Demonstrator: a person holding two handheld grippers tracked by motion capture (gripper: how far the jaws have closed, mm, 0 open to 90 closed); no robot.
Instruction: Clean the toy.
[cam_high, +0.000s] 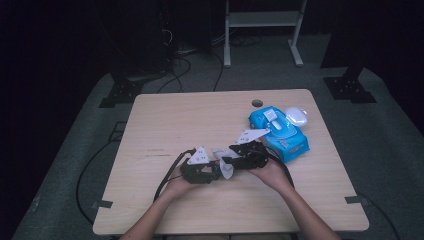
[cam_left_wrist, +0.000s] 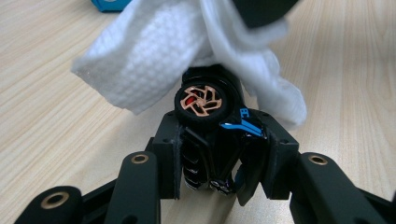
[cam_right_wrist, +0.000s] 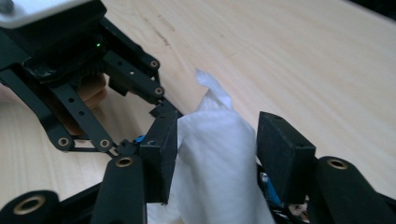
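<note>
Black toy car (cam_left_wrist: 219, 140) pinched in left gripper (cam_left_wrist: 223, 154), nose-down, long axis upright, copper wheel (cam_left_wrist: 201, 100) facing camera, white wipe (cam_right_wrist: 219, 158) draped over, right gripper (cam_right_wrist: 217, 154) spread, pads off wipe.

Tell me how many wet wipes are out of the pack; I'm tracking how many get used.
1. A single white wipe is draped over the black toy car clamped in the left claw, lying between the right claw's open jaws. More may sit inside the blue wipes pack.
</note>
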